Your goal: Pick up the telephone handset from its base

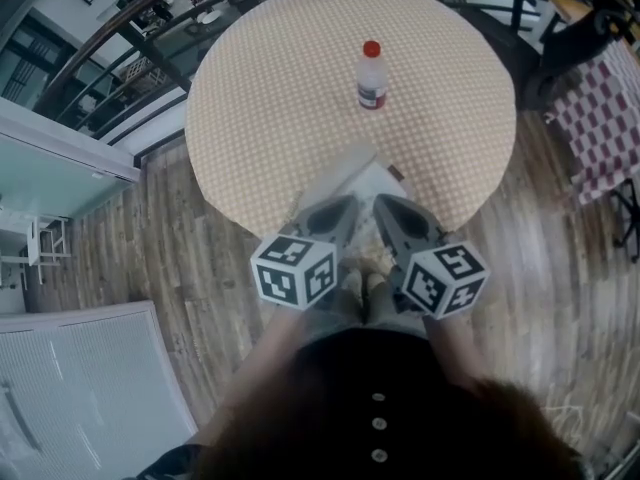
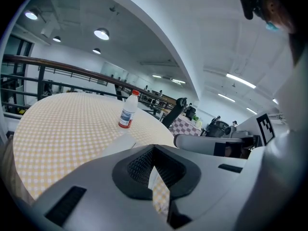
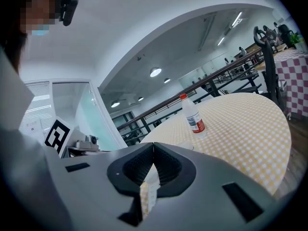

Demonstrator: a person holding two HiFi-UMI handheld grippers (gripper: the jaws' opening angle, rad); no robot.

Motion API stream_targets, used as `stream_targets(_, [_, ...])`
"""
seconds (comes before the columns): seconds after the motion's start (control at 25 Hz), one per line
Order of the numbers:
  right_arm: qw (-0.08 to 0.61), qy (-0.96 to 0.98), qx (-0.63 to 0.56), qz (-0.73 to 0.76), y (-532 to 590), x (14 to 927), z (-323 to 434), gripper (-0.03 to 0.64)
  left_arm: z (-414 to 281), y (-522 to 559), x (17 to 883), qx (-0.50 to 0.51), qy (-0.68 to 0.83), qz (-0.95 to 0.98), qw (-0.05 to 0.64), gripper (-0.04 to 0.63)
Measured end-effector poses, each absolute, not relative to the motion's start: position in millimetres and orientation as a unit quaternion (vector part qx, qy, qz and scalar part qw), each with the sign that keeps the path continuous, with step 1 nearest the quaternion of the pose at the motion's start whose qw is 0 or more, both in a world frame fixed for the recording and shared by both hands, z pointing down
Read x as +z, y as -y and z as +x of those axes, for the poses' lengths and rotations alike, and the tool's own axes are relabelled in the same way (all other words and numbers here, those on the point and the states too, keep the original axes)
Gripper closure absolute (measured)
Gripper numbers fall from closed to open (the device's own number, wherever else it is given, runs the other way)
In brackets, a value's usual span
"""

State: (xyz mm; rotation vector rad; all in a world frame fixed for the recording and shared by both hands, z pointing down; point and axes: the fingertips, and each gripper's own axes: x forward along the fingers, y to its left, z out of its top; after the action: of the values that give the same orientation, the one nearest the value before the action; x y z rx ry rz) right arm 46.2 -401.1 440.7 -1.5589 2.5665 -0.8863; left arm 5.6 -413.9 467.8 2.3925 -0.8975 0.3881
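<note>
From above, the head view shows a round table (image 1: 280, 98) under a tan checked cloth, with 1 clear bottle (image 1: 371, 75) with a red cap standing upright just beyond its middle. On the person's side of the bottle, at the table's edge, lies a pale flat shape (image 1: 360, 173), half hidden by both grippers. Whether it is the telephone cannot be told.

The left gripper (image 1: 340, 208) and right gripper (image 1: 385, 208) sit side by side over that edge, each pointing toward the bottle. Only their own views show the jaws. The left gripper (image 2: 154, 150) has its jaws pressed together and holds nothing, and so does the right gripper (image 3: 154, 148).

Those low views add ceiling lights and a dark railing (image 2: 72, 71) behind the bottle (image 2: 128, 110).

The cloth around the bottle is bare out to the rim. Wooden floor (image 1: 200, 268) rings the table.
</note>
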Motion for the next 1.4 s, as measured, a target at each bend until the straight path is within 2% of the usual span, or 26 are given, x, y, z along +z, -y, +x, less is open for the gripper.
stream_targets(0.96, [-0.025, -0.792, -0.322, -0.518, 434, 491, 49, 0.606, -10, 465, 524, 0.205, 0.341, 0.88, 0.261, 0.584])
stream_targets(1.04, [-0.02, -0.791, -0.326, -0.517, 435, 491, 47, 0.606, -11, 471, 527, 0.211, 0.343, 0.88, 0.253, 0.565])
stream_targets(1.4, [-0.014, -0.788, -0.33, -0.519, 446, 495, 49, 0.606, -3, 488, 542, 0.264, 0.317, 0.886, 0.21, 0.396])
